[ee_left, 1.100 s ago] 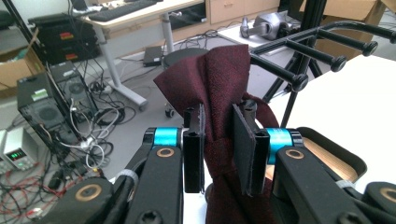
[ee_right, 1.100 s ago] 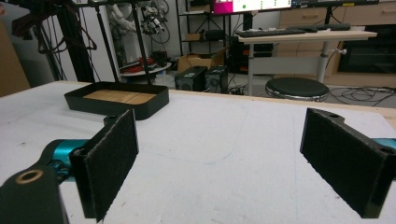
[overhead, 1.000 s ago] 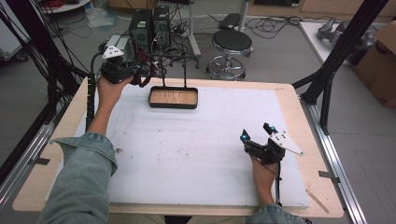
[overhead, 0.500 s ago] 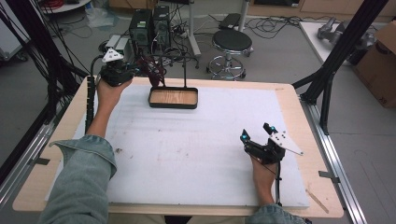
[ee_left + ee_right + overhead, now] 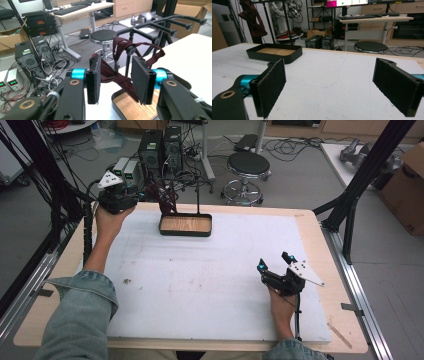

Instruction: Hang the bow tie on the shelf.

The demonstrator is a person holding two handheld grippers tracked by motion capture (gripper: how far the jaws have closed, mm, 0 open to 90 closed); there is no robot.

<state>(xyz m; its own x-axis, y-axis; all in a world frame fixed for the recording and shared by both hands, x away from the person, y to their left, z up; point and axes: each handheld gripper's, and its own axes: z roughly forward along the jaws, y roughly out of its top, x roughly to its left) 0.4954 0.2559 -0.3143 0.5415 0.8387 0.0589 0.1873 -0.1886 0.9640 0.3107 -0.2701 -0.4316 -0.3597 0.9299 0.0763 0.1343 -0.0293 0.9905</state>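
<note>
Maroon cloth strip [image 5: 125,67] hangs draped on the rack's [image 5: 160,25] black peg above the tray [image 5: 185,225], at the bench's far edge; left gripper [image 5: 116,77], jaws spread, faces it, probably to adjust it; right gripper [image 5: 274,266] rests idle, jaws spread.

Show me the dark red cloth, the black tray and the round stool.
dark red cloth [image 5: 125,82], left gripper view, hanging strip.
black tray [image 5: 185,232], high view, near wall.
round stool [image 5: 248,163], high view, seat top.

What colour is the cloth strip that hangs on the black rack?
The cloth strip is dark red, maroon. The left gripper view shows it best.
</note>
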